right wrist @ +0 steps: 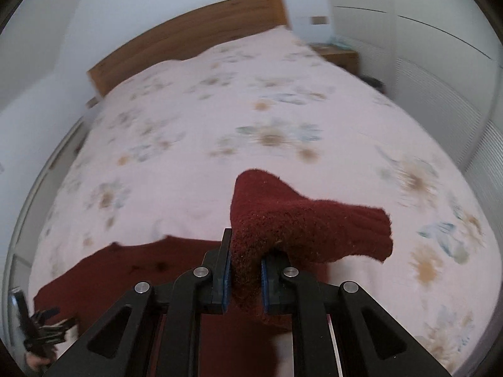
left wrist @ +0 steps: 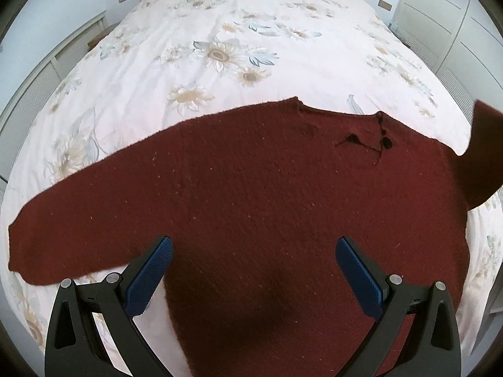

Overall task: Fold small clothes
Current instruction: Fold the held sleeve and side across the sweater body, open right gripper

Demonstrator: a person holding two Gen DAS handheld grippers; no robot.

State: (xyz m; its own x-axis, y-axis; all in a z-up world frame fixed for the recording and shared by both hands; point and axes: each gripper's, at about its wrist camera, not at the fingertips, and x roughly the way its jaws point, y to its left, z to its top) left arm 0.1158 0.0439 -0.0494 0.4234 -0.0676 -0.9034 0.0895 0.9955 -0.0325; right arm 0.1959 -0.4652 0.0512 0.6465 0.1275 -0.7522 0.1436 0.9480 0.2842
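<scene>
The left gripper (left wrist: 254,248) was built of black plastic arms with triangular cut-outs; round silver pivot screws were set at the joints, and its two fingers were faced with blue ribbed pads (left wrist: 358,278). The right gripper (right wrist: 246,270) was made the same way; black linkage arms, four silver screw heads and thin blue pads (right wrist: 225,286) were seen.

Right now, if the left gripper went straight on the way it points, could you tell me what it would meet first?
Probably the sweater: the open left gripper points down at its body, spread on the bed, with nothing visible between. How far off it lies is unclear.
</scene>
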